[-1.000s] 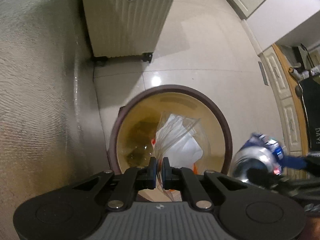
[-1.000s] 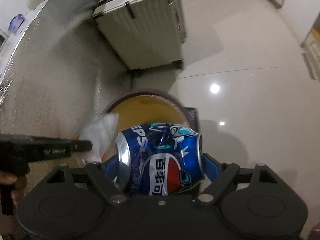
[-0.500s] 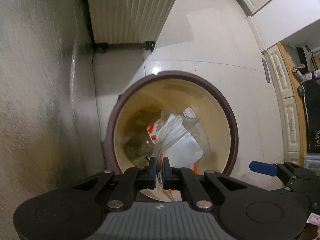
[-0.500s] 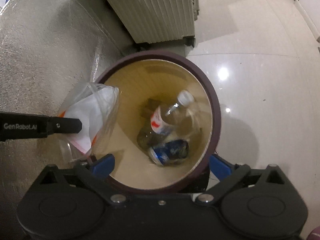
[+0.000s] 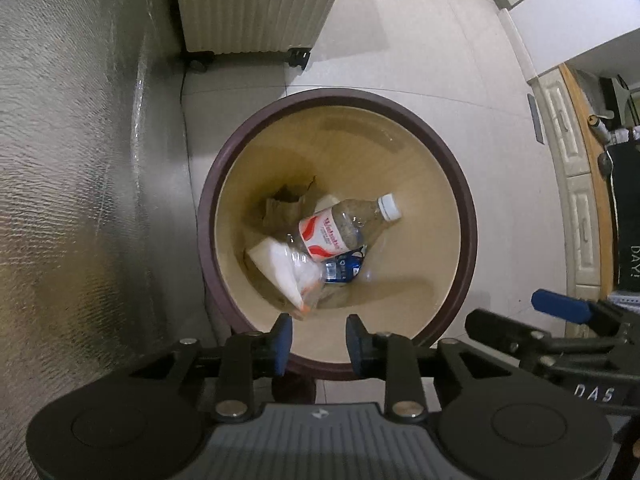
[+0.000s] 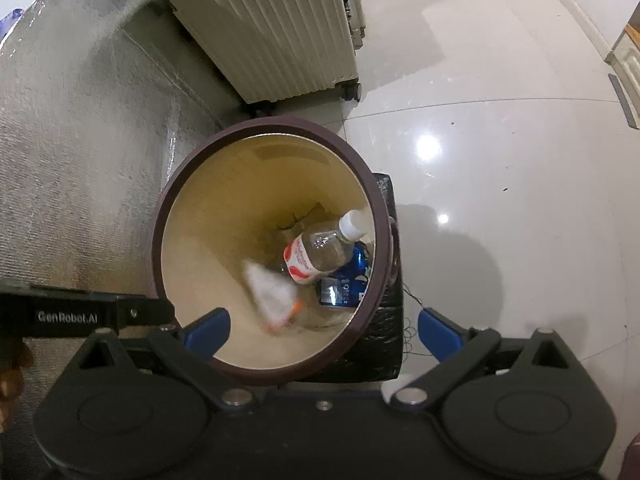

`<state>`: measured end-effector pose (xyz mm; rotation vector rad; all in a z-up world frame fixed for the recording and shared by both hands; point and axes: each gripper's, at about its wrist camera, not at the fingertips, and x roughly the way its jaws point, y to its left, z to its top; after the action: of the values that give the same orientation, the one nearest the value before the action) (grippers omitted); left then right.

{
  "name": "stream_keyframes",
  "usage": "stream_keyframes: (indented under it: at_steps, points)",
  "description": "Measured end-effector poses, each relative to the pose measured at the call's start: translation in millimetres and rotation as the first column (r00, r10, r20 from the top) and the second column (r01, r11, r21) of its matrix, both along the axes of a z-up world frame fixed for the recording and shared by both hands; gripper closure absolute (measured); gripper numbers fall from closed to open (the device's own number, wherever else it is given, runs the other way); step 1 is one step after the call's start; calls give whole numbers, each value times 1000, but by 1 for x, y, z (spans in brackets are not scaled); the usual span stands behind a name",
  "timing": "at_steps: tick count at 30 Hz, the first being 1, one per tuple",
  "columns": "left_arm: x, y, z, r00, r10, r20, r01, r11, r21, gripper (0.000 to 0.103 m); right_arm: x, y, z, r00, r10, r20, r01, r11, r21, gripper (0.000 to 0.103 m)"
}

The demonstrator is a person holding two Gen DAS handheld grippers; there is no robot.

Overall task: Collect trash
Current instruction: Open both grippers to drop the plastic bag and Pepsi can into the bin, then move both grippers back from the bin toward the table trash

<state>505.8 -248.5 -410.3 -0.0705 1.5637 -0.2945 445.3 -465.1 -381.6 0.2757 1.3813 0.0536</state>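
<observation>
A round trash bin [image 5: 466, 208] with a dark rim and tan inside stands on the floor; it also shows in the right wrist view [image 6: 160, 216]. Inside lie a clear plastic bottle [image 5: 340, 228] with a white cap, a blue Pepsi can [image 5: 344, 268], a clear plastic bag with white paper [image 5: 286, 266] and brown paper [image 5: 284, 210]. The bag [image 6: 272, 290] looks blurred in the right wrist view, beside the bottle [image 6: 320, 250] and the can [image 6: 344, 286]. My left gripper [image 5: 319, 344] is open and empty above the bin's near rim. My right gripper [image 6: 322, 330] is open and empty above the bin.
A cream ribbed suitcase [image 6: 276, 28] on wheels stands just behind the bin. A silvery textured surface [image 5: 68, 168] runs along the left. Glossy floor tiles [image 6: 500, 128] spread to the right. White cabinets [image 5: 576, 184] stand at the far right.
My right gripper opened and the Pepsi can dropped into the bin. Then my left gripper opened and the plastic bag fell in beside the bottle.
</observation>
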Motion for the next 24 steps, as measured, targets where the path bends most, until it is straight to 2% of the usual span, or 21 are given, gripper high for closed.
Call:
stream_keyframes:
  at_steps: [5,12,17,24]
  points:
    - [-9,4,8,1000,-21,19,20,1000,21,61,-1,3,4,1000,-2,14,2,1000,1,2]
    - [-18,9,25,998,-12,56,9,999,47,31,-8,-3,23,998,-26,50,26,1000,-1,2]
    - [-24,12,41,996,-6,88,1,998,57,15,-15,-9,40,996,-39,80,39,999,-5,2]
    - [-39,16,62,991,16,131,-25,997,68,1,-27,-8,67,993,-23,116,25,1000,-17,0]
